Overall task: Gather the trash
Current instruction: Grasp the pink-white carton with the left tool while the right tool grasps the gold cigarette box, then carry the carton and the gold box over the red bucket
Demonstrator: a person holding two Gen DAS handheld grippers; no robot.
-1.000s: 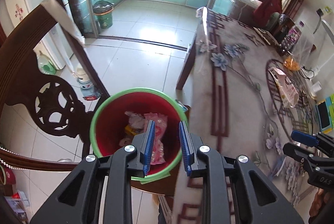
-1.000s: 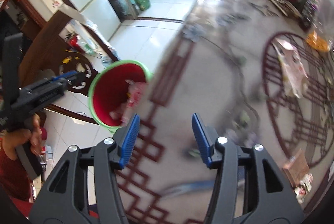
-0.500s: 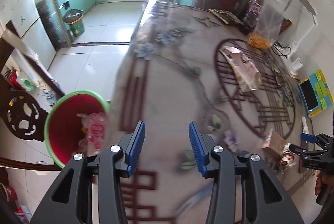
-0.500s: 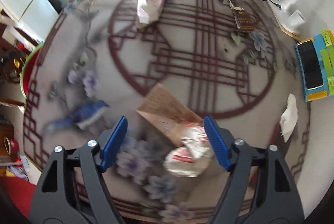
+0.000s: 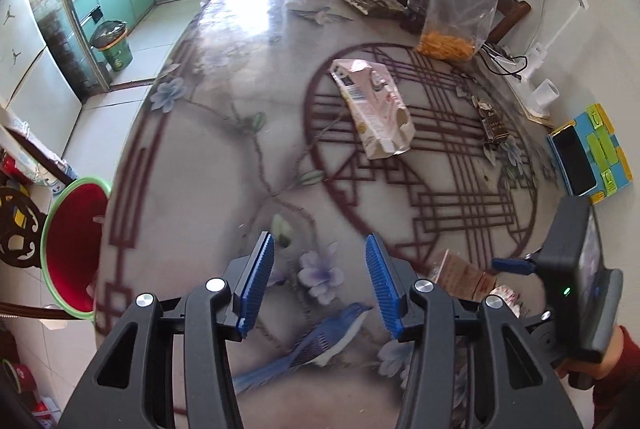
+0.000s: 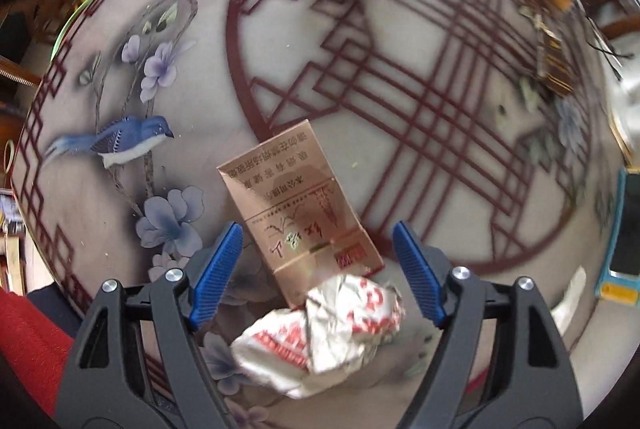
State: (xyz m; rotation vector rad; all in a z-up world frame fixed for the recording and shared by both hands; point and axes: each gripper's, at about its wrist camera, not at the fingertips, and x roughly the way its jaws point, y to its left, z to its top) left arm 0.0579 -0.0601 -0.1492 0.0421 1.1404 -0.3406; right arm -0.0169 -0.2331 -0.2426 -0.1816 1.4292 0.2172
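Left edge: the red bin with a green rim (image 5: pixel 66 249) stands on the floor just off the surface's left edge, below its level; a carved dark chair back (image 5: pixel 16 229) is just left of the bin.
Open room: the printed surface (image 5: pixel 224 133) is bare across its left half and along its near edge; trash lies from the middle rightward.
Left gripper (image 5: pixel 320 285): its fingers stand half apart and are opening, with nothing between them, above a painted blue bird (image 5: pixel 320 341) near the front edge.
Middle trash: a flattened pink carton (image 5: pixel 374 109) lies on the round lattice print, well beyond the left gripper.
Right gripper (image 6: pixel 318 271): its fingers are spread wide, pointing down; a tan cigarette pack (image 6: pixel 300 205) and a crumpled white-and-red wrapper (image 6: pixel 324 325) lie between and under them, the pads not touching either. The wrapper overlaps the pack's near end.
Far right: a clear bag of orange snack (image 5: pixel 456 13), a small dark wrapper (image 5: pixel 494 123) and a blue-and-green tray holding a phone (image 5: pixel 588 153) sit along the right edge, leaving little room there.
Change: a second ago the left gripper was over the bin with its fingers narrow; it is now over the surface. The right gripper, earlier above bare surface, has come down over the pack and wrapper with its fingers wider.
Writing: the pack carries Chinese print, seen upside down and not legible; the wrapper's red print is too crumpled to read; the carton shows a barcode.
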